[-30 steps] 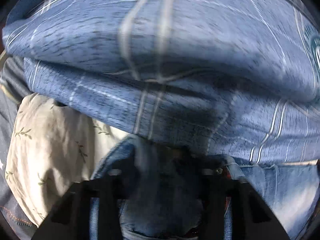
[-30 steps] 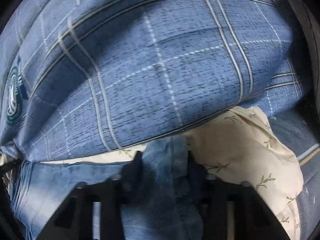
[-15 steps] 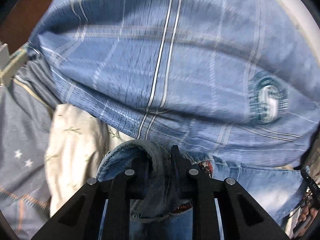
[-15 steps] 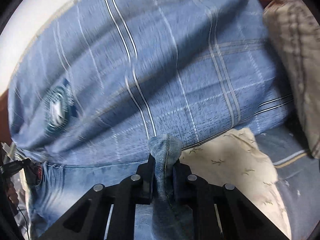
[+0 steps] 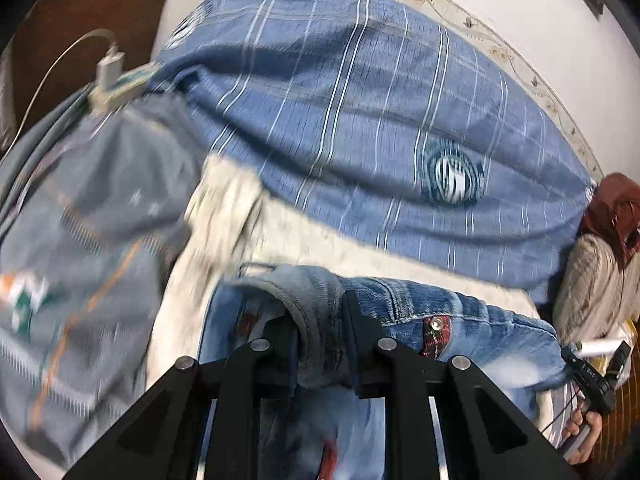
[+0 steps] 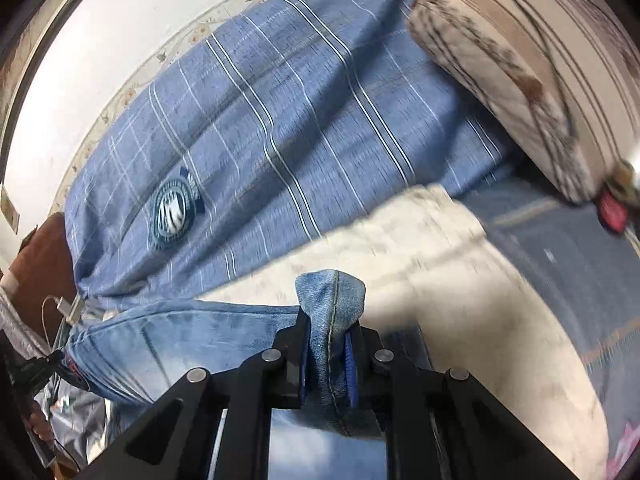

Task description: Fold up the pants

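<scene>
The pants are faded blue jeans (image 5: 472, 320) held up above a bed by both grippers. My left gripper (image 5: 320, 320) is shut on a bunched corner of the waistband; the waist, with a metal rivet on a red patch, stretches off to the right. My right gripper (image 6: 330, 336) is shut on a folded seam edge of the jeans (image 6: 332, 300), and the rest of the denim (image 6: 180, 344) runs to the left below it. The cloth between the two grippers hangs taut. The legs below are out of view.
A big blue plaid pillow (image 5: 380, 120) with a round emblem lies behind, a cream leaf-print cloth (image 6: 460, 280) under it. A striped beige pillow (image 6: 520, 60) is at the right. A charger and cable (image 5: 110, 68) sit at the bed's left edge. A hand (image 5: 580, 432) grips the other handle.
Both grippers have pulled back and up from the plaid pillow with the jeans in them. The wall behind the bed has come into view. Their jaws have closed tighter on the denim.
</scene>
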A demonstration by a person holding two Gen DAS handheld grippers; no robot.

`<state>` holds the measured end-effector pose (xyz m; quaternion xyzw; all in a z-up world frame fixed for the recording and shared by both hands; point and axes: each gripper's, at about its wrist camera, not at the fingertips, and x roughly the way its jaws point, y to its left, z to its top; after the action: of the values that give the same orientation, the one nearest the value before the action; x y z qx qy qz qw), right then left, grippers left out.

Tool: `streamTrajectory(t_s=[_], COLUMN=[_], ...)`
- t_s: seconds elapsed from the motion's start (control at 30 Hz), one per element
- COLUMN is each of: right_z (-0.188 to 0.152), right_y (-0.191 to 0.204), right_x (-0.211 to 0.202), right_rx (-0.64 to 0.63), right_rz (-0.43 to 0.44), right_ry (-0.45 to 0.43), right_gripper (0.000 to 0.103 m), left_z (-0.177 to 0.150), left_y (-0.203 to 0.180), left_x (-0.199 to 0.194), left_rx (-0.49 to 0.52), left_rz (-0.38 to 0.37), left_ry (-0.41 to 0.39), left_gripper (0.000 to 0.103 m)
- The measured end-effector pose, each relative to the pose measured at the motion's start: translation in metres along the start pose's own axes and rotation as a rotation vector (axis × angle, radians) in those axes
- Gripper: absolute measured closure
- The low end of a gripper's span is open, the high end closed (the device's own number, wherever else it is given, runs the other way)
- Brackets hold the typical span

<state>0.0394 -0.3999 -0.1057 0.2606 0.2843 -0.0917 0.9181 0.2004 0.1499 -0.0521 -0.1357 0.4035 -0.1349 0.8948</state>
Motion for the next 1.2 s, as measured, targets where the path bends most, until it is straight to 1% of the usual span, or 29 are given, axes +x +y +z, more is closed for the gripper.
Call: streamTrajectory(t_s=[0.03, 0.07, 0.17, 0.2, 0.23, 0.27, 0.3, 0.33, 0.37, 0.4, 0.43, 0.47, 0.53, 0.57, 0.6, 0.67, 0.7, 0.73, 0.77, 0.83, 0.9, 0.93, 1.0, 1.03, 1.07, 1.1, 1.13, 1.17, 1.2], right_z=[-0.010, -0.019, -0.046, -0.055, -0.063, -0.070, -0.074, -0.077, -0.078, -0.078, -0.078, -0.077, -0.070, -0.065, -0.060, -0.052, -0.048, -0.045, -0.042, -0.040, -0.040, -0.041, -0.045, -0.047, -0.049, -0.052, -0.055, -0.056, -0.057], right_y=[-0.003, -0.006, -0.016, -0.021, -0.026, -0.030, -0.032, -0.034, -0.036, -0.039, -0.043, -0.047, -0.057, -0.063, -0.068, -0.068, -0.067, -0.065, -0.061, -0.055, -0.049, -0.047, -0.044, -0.041, -0.039, -0.033, -0.028, -0.024, -0.020], right_x=[-0.002, -0.004, -0.007, -0.007, -0.008, -0.009, -0.011, -0.016, -0.023, -0.031, -0.038, -0.049, -0.066, -0.073, -0.075, -0.069, -0.063, -0.057, -0.049, -0.031, -0.012, -0.003, 0.009, 0.014, 0.016, 0.017, 0.015, 0.010, 0.004], right_rx=[0.001, 0.001, -0.011, -0.014, -0.020, -0.035, -0.047, -0.058, -0.069, -0.077, -0.076, -0.069, -0.041, -0.015, 0.009, 0.042, 0.048, 0.043, 0.036, 0.022, -0.001, -0.012, -0.050, -0.073, -0.096, -0.136, -0.171, -0.198, -0.215], right_rz=[-0.003, -0.006, -0.026, -0.021, -0.029, -0.027, -0.027, -0.022, -0.016, -0.011, -0.017, -0.023, 0.003, 0.026, 0.038, 0.039, 0.041, 0.035, 0.030, 0.017, -0.022, -0.047, -0.088, -0.101, -0.104, -0.122, -0.146, -0.159, -0.160], right_ry=[0.019, 0.040, 0.125, 0.168, 0.201, 0.238, 0.253, 0.253, 0.240, 0.221, 0.202, 0.158, 0.091, 0.057, 0.038, 0.035, 0.040, 0.046, 0.056, 0.094, 0.150, 0.167, 0.194, 0.203, 0.208, 0.208, 0.194, 0.181, 0.164], right_gripper=[0.089, 0.089, 0.088, 0.084, 0.083, 0.080, 0.076, 0.074, 0.070, 0.055, 0.044, 0.033, 0.032, 0.032, 0.032, 0.032, 0.032, 0.032, 0.033, 0.038, 0.050, 0.053, 0.069, 0.072, 0.084, 0.093, 0.095, 0.099, 0.100], left_z=[-0.018, -0.028, -0.072, -0.082, -0.089, -0.097, -0.104, -0.108, -0.110, -0.111, -0.110, -0.110, -0.110, -0.109, -0.109, -0.104, -0.101, -0.098, -0.096, -0.094, -0.095, -0.097, -0.103, -0.108, -0.113, -0.119, -0.125, -0.130, -0.135], left_y=[0.006, 0.009, 0.026, 0.031, 0.036, 0.040, 0.043, 0.045, 0.046, 0.045, 0.043, 0.040, 0.035, 0.029, 0.025, 0.015, 0.013, 0.008, 0.002, -0.012, -0.027, -0.036, -0.051, -0.058, -0.065, -0.070, -0.071, -0.073, -0.070], left_x=[-0.004, -0.008, -0.004, -0.001, 0.001, 0.004, 0.005, 0.002, -0.003, -0.007, -0.014, -0.021, -0.035, -0.047, -0.055, -0.071, -0.075, -0.082, -0.083, -0.077, -0.066, -0.056, -0.035, -0.021, -0.011, 0.001, 0.009, 0.016, 0.022], left_rx=[-0.005, -0.007, -0.025, -0.038, -0.043, -0.042, -0.036, -0.031, -0.022, -0.013, 0.006, 0.029, 0.079, 0.131, 0.174, 0.233, 0.236, 0.234, 0.234, 0.246, 0.257, 0.259, 0.256, 0.260, 0.269, 0.276, 0.280, 0.276, 0.262], left_rz=[-0.001, 0.003, 0.028, 0.039, 0.046, 0.063, 0.080, 0.092, 0.094, 0.097, 0.112, 0.128, 0.165, 0.224, 0.260, 0.315, 0.318, 0.297, 0.267, 0.209, 0.169, 0.144, 0.096, 0.076, 0.082, 0.111, 0.127, 0.133, 0.137], left_ry=[0.016, 0.028, 0.108, 0.135, 0.157, 0.181, 0.194, 0.197, 0.191, 0.189, 0.189, 0.185, 0.166, 0.126, 0.099, 0.040, 0.018, -0.008, -0.017, -0.014, -0.008, 0.001, 0.025, 0.041, 0.054, 0.073, 0.089, 0.103, 0.121], left_gripper=[0.083, 0.083, 0.083, 0.083, 0.083, 0.082, 0.080, 0.079, 0.076, 0.072, 0.069, 0.066, 0.066, 0.066, 0.066, 0.066, 0.066, 0.065, 0.065, 0.065, 0.065, 0.065, 0.065, 0.065, 0.065, 0.065, 0.065, 0.065, 0.065])
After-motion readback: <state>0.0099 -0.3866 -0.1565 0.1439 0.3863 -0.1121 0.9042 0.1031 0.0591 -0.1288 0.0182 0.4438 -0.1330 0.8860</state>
